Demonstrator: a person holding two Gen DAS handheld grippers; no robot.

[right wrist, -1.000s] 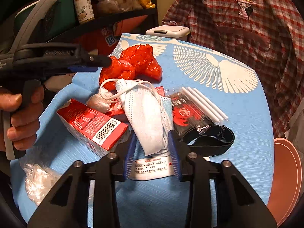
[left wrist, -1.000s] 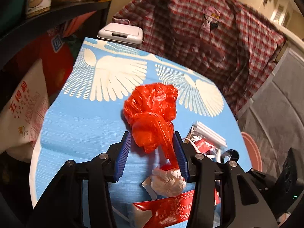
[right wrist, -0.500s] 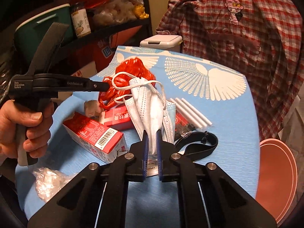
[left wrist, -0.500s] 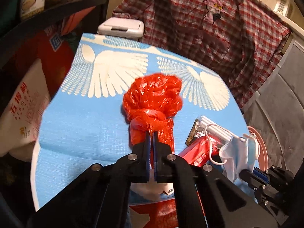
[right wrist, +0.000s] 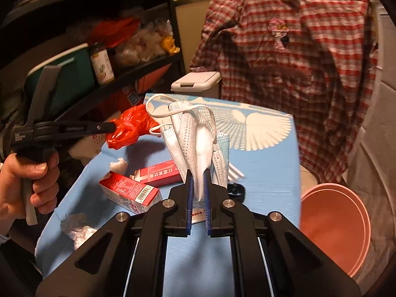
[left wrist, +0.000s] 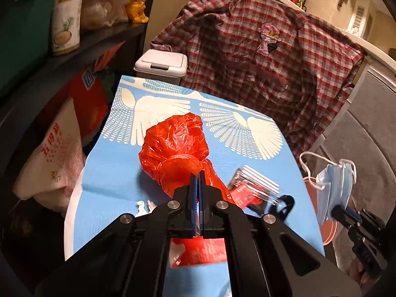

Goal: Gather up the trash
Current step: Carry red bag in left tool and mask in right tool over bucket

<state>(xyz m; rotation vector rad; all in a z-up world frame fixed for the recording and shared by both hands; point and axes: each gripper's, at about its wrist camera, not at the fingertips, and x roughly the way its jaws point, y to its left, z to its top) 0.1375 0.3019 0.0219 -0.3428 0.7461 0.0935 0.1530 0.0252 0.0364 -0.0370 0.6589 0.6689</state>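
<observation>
My left gripper (left wrist: 197,173) is shut on a knotted red plastic bag (left wrist: 173,146), which hangs above the blue table (left wrist: 111,173). In the right wrist view the same bag (right wrist: 131,126) dangles from the left gripper (right wrist: 112,126), held by a hand (right wrist: 27,185). My right gripper (right wrist: 197,173) is shut on a blue and white face mask (right wrist: 195,133), lifted off the table with its ear loops upright. The mask (left wrist: 334,185) also shows at the right of the left wrist view, beyond the table's edge.
On the table lie red cartons (right wrist: 128,193), a crumpled tissue (right wrist: 118,165), clear plastic wrap (right wrist: 79,230), white straws (right wrist: 235,173) and a black strap (right wrist: 236,189). A pink bucket (right wrist: 334,225) stands to the right below the table. A white lidded bin (right wrist: 195,81) and a plaid shirt (right wrist: 284,61) are behind.
Both grippers closed, the left on the red bag and the right on the mask, and both lifted their loads off the table. The right one carried the mask toward the right.
</observation>
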